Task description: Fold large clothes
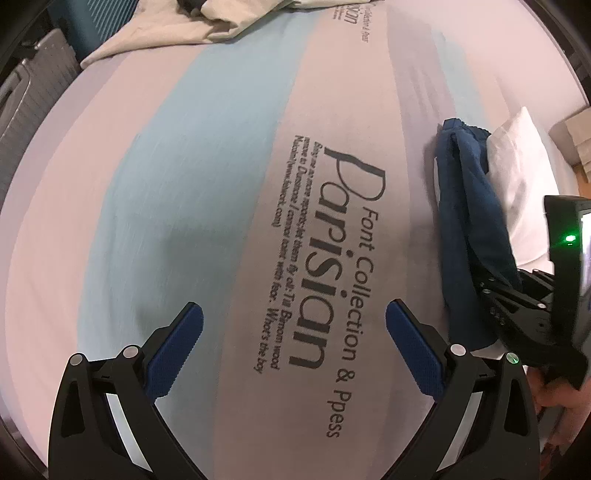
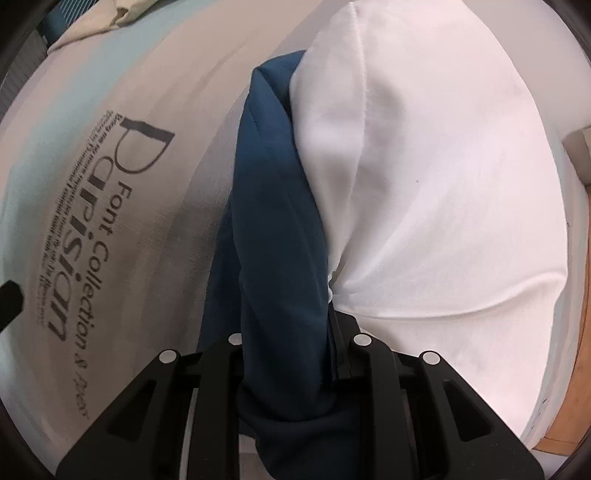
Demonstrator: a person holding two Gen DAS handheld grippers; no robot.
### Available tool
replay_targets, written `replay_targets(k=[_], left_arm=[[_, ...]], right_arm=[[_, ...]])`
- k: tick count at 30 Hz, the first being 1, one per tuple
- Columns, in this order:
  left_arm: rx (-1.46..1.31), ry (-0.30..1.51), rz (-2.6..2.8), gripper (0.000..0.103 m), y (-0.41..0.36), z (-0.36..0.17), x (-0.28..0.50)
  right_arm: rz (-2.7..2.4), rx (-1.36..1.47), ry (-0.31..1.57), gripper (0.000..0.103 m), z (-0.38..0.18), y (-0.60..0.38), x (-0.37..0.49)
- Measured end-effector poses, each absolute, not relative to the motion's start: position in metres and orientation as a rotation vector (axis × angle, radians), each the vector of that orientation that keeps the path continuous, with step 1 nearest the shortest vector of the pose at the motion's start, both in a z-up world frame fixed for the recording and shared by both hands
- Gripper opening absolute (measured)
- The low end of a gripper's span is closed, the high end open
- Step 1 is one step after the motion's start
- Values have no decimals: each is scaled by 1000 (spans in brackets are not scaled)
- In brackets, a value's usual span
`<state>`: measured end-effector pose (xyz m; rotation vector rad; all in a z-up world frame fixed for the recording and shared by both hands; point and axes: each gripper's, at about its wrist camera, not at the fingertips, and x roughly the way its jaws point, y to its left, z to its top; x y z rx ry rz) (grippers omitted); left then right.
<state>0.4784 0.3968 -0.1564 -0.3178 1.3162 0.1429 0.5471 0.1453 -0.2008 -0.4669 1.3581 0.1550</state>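
A dark blue garment [image 2: 273, 229], folded into a thick bundle, is clamped in my right gripper [image 2: 291, 350]; its fingertips are buried in the cloth. The bundle lies against a white pillow [image 2: 436, 177]. In the left wrist view the same blue garment [image 1: 469, 210] lies at the right of the bed with the right gripper [image 1: 517, 295] shut on its near end. My left gripper [image 1: 293, 321] is open and empty, hovering over the printed bed sheet [image 1: 221, 184]. A beige garment [image 1: 177, 29] lies crumpled at the bed's far edge.
The sheet has pink and pale blue stripes and black lettering [image 1: 332, 258]. The white pillow [image 1: 517, 173] sits at the bed's right edge. A teal object [image 1: 96, 22] and a grey quilted surface [image 1: 33, 85] stand beyond the bed at the far left.
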Motion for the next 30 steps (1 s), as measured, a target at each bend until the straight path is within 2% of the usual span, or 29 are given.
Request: replay_targets(k=[7,10,12,17,25,30], left_arm=[[-318,1323,168,97,404,-150,464],[-316,1319,175,97,408,-145,457],[-312,1316,178,97,410,-143,453],[-324,1319,185,97,409,-143,447],[-328,1317,197,97,406,-136,444],[-312,1318,207,97,411,-127,441]], right_arm=[[170,-495,1370,22,-211,142,549],[206,-453,1405,26,-204,133,560],[232,-428,1420,36,-204,135,569],[334,-319,1468,75,-189,127,576],[419,-185,1457,93,-165,120,571],[498,-150,1432,94,-132,126,555]])
